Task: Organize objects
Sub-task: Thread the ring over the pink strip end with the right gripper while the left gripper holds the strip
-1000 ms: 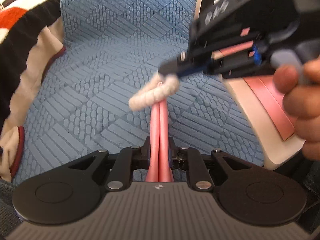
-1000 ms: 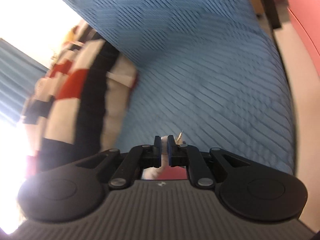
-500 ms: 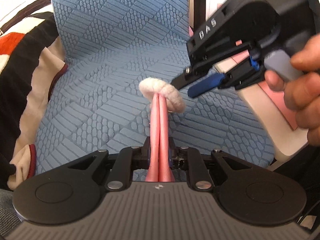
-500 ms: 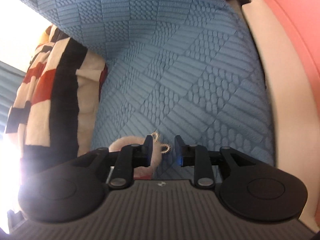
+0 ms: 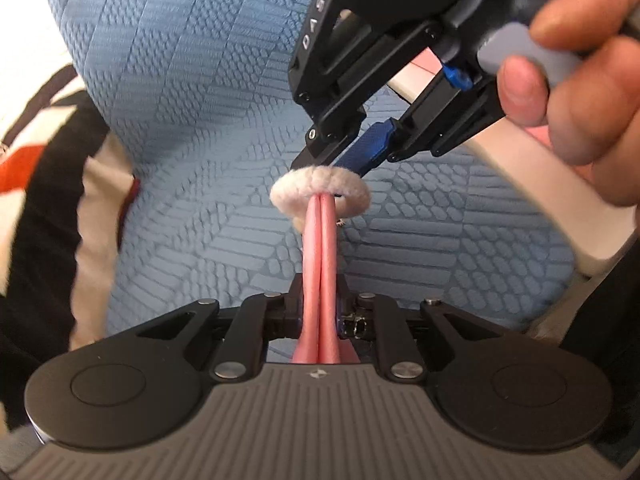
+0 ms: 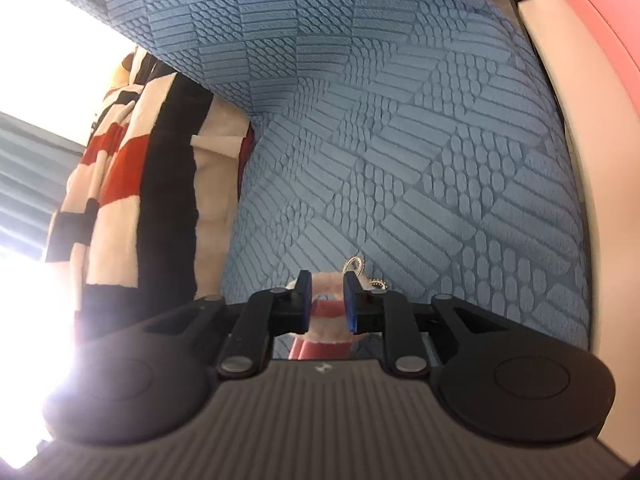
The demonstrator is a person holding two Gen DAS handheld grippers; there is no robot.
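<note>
Fluffy ring point(image 5: 320, 184) sits threaded on the far tip of the pink band point(image 5: 322, 264) that the left gripper point(image 5: 320, 316) pinches tight – right gripper point(image 6: 327, 300) straddles it from above, jaws closing, not yet squeezing.

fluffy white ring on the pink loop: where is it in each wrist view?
Left wrist: fluffy white ring sits mid-frame, threaded on the pink loop that the left gripper clamps.
Right wrist: the ring is low centre, between the right gripper's closing jaws.
Shared landmark: blue textured cushion.
</note>
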